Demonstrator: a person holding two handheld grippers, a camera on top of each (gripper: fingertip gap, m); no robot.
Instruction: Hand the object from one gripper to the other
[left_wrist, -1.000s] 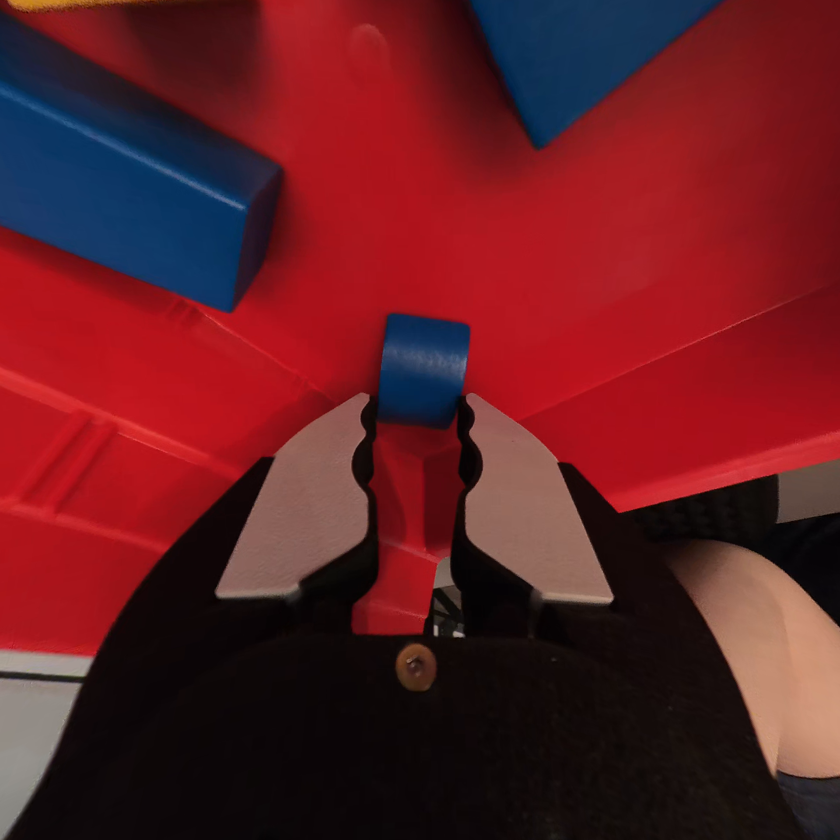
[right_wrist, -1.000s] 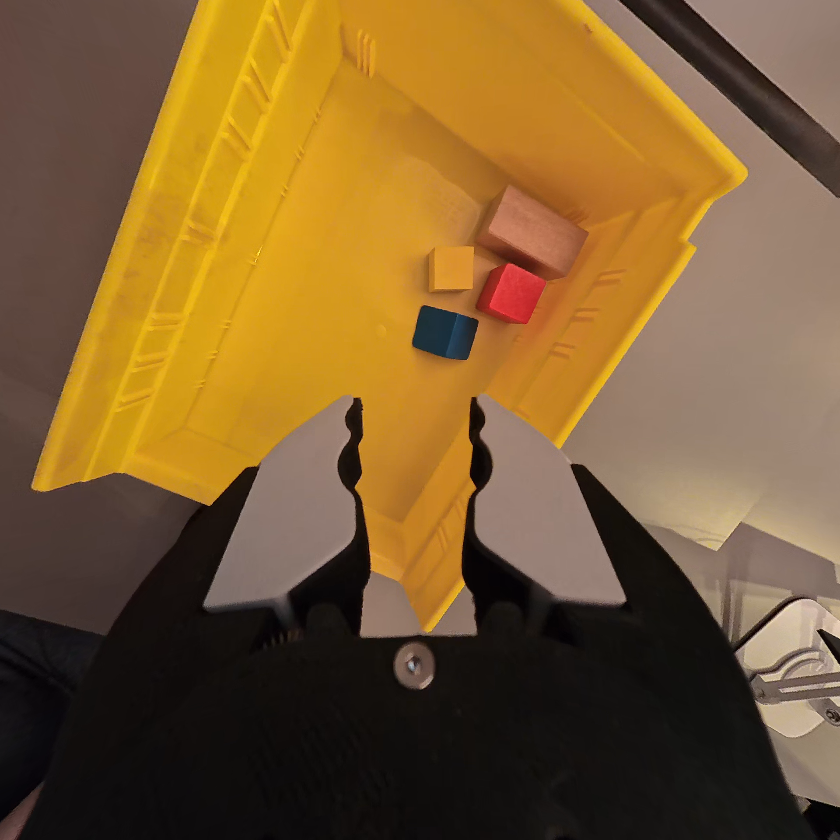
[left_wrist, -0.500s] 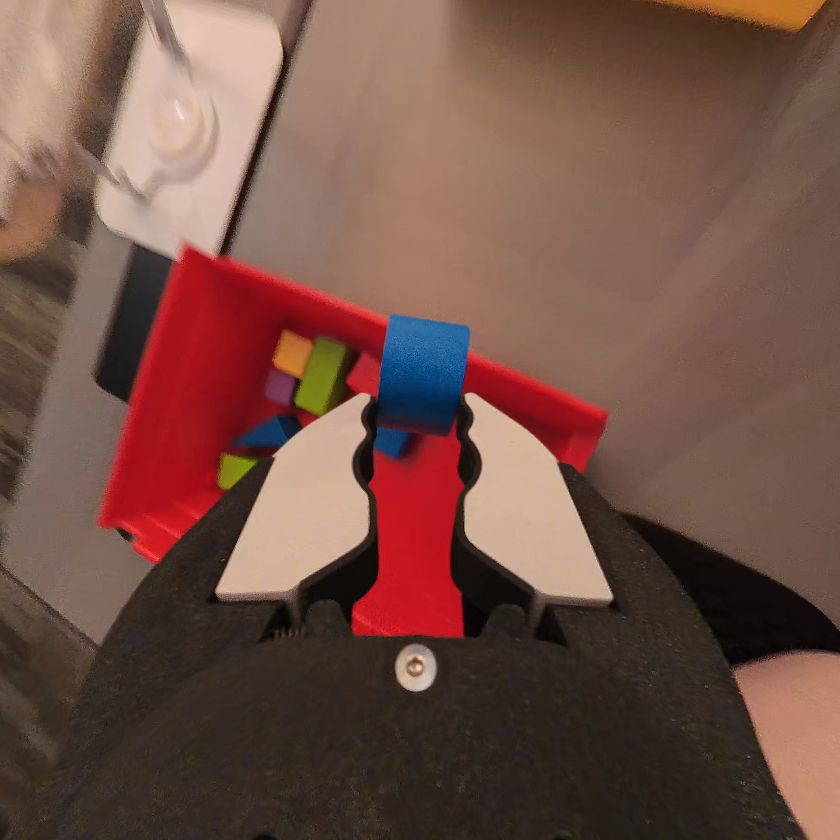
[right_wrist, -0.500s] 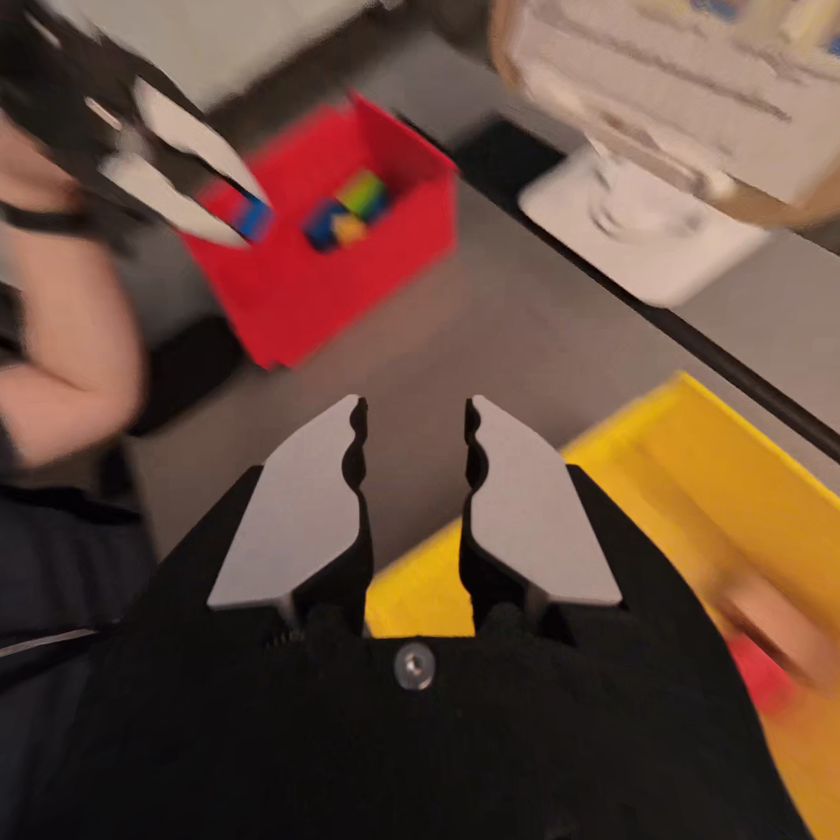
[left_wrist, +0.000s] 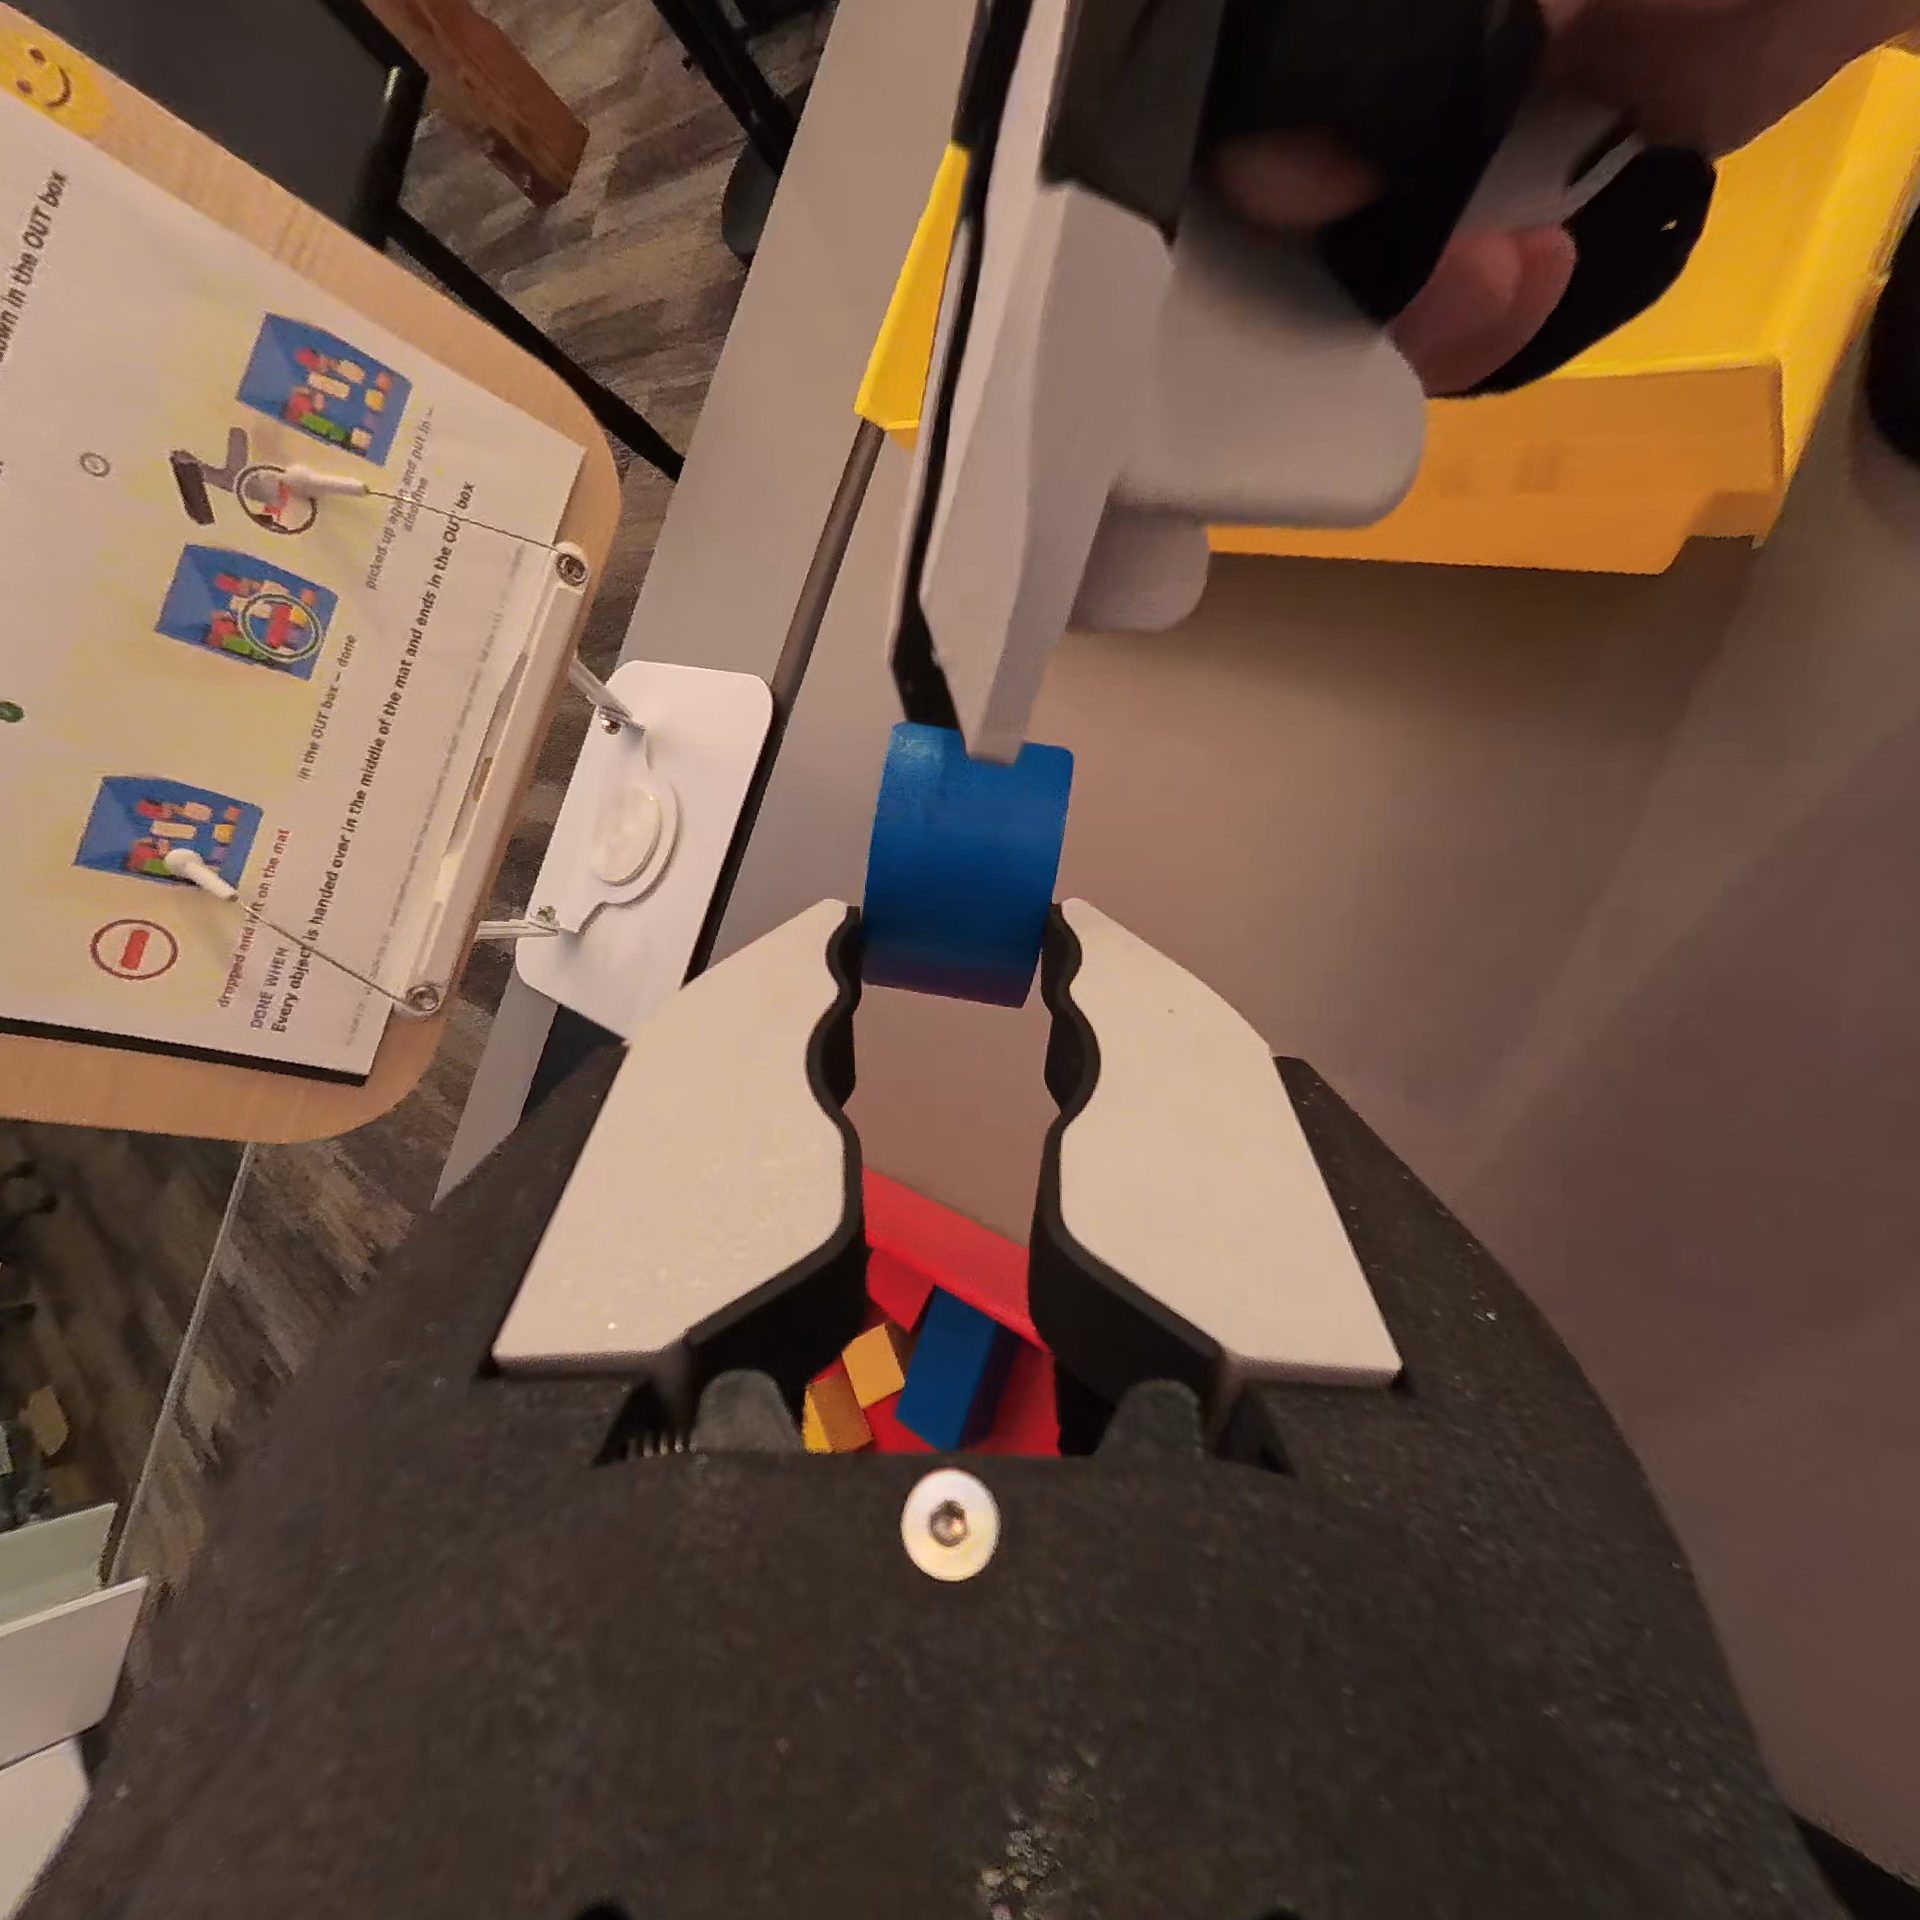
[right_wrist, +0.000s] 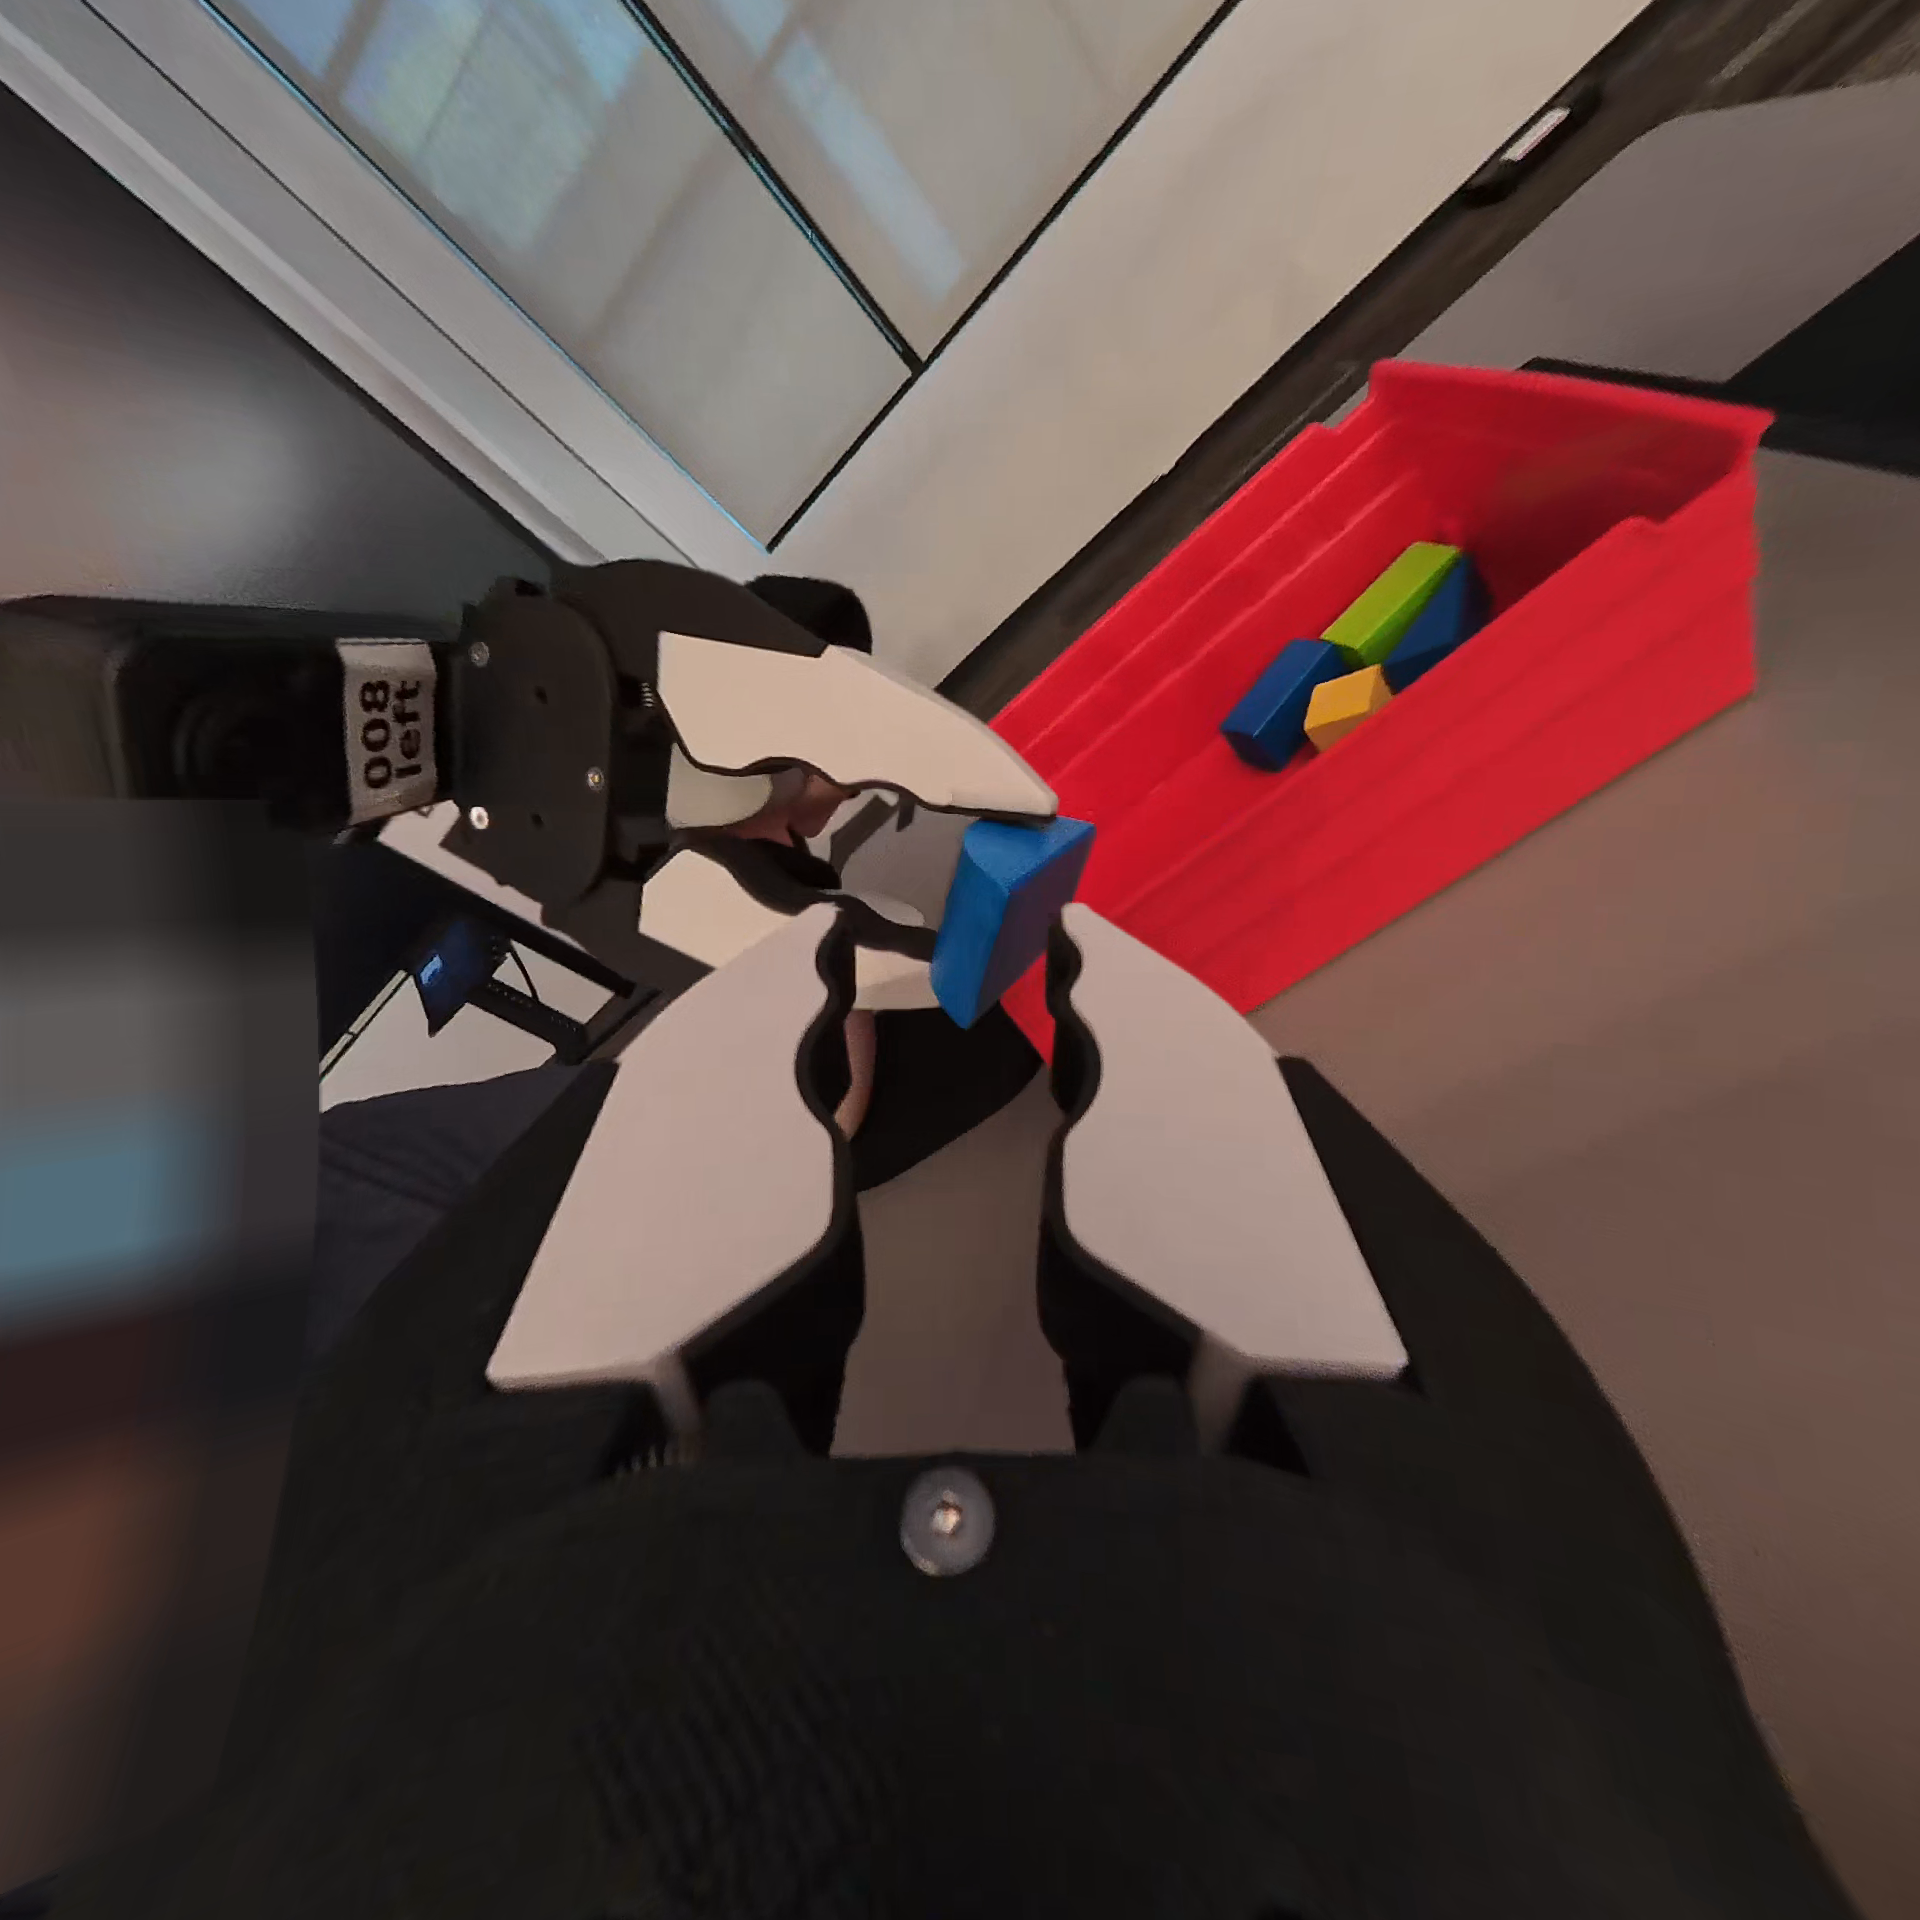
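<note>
Left claw (left_wrist: 954, 935): your jaws pinch the blue block (left_wrist: 966, 862) by its two side faces at the very tips, with most of the block standing out beyond them. It is held up off the grey surface (left_wrist: 1455, 935), between the two bins. It looks like a painted wooden piece with one rounded face: light, rigid, not fragile, but smooth enough that a tip-only pinch could let it swivel. Right claw (right_wrist: 951, 961): your jaws are spread around the same block (right_wrist: 1003, 914), the right-hand finger just beside its dark end face and the left-hand finger apart from it, so nothing is clamped yet. From the left wrist view one of your right fingers (left_wrist: 997, 436) comes down edge-on and meets the block's far end. Best hold, in my judgement, is the free flat faces at right angles to the left claw's grip, seated deeper than the tips. Close before the left lets go. Room: open air around the block, the red bin (right_wrist: 1558, 727) of loose blocks behind it, the yellow bin (left_wrist: 1662, 447) off to the right, a clipboard stand (left_wrist: 312, 623) beyond the surface edge at left.
</note>
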